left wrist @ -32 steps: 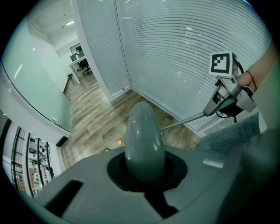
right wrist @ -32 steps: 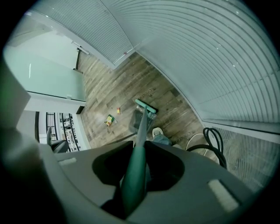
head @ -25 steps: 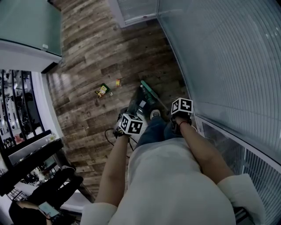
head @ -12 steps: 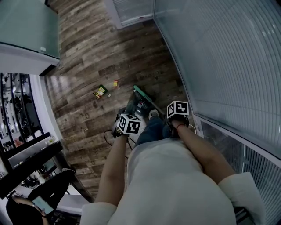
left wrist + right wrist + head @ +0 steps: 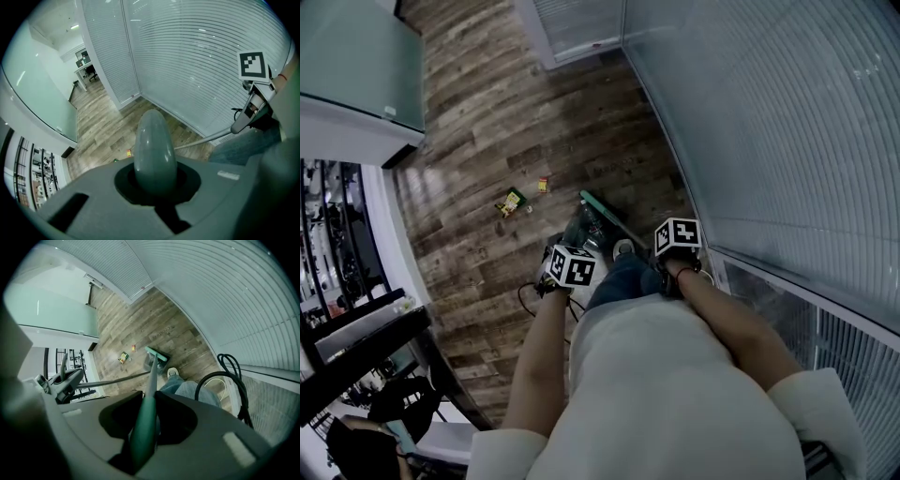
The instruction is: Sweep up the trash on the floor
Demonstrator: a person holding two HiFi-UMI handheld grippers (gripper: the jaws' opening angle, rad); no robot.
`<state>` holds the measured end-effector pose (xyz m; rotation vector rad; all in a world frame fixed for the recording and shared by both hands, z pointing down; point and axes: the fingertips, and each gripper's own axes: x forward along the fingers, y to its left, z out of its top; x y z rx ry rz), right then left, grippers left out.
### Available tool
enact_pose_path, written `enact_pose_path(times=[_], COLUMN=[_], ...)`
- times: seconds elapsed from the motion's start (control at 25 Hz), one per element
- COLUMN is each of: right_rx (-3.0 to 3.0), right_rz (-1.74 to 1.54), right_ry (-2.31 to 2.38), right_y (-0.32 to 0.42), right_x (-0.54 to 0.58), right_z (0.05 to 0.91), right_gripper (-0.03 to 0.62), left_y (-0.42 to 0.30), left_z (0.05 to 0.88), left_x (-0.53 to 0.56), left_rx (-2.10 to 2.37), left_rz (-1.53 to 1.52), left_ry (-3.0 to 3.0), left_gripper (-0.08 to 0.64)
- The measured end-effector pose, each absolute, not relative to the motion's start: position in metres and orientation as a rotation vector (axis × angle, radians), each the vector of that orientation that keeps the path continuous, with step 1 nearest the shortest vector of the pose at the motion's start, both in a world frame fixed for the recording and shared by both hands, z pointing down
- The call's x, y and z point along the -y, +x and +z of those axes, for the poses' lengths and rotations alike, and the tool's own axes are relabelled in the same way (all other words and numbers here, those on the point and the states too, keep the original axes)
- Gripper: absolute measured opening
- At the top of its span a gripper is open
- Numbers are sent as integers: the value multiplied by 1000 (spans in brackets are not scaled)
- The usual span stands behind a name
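The trash lies on the floor (image 5: pixel 487 122) ahead of both tongs and to their left: a crumpled green-and-yellow wrapper (image 5: pixel 510 202) and, just beside it, a small yellow scrap (image 5: pixel 543 186). They are near the flat green broom head (image 5: pixel 602 208) but apart from it, and the dark dustpan (image 5: pixel 581 230) sits just behind that head, by the person's shoe. The floor is wood-grain planking in mixed browns; a ribbed, pale glass wall (image 5: pixel 769 112) curves along the right. The left tongs (image 5: pixel 565 265) are closed round the dustpan handle (image 5: pixel 154 150), a smooth grey pole with a rounded, egg-shaped end. The right tongs (image 5: pixel 675 242) are clamped on the broom handle (image 5: pixel 145 418), a slim green shaft running down to the head.
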<state>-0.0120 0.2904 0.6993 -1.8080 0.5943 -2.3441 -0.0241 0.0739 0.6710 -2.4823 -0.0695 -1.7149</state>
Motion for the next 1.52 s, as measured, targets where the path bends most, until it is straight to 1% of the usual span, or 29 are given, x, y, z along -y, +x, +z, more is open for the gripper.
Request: enact_pose_path(times=[0.84, 1.52], right_rx=[-667, -865], right_rz=[-2251, -2231], right_ry=[-1956, -2029], right_y=[17, 65], right_x=[-289, -235], right_z=[681, 662], right_gripper=[98, 98], left_y=[-42, -66], left_z=[668, 664], left_x=[-77, -44], left_rx=[53, -198], left_rz=[-1686, -1724], left_ry=[-2504, -2639], left_gripper=[11, 11])
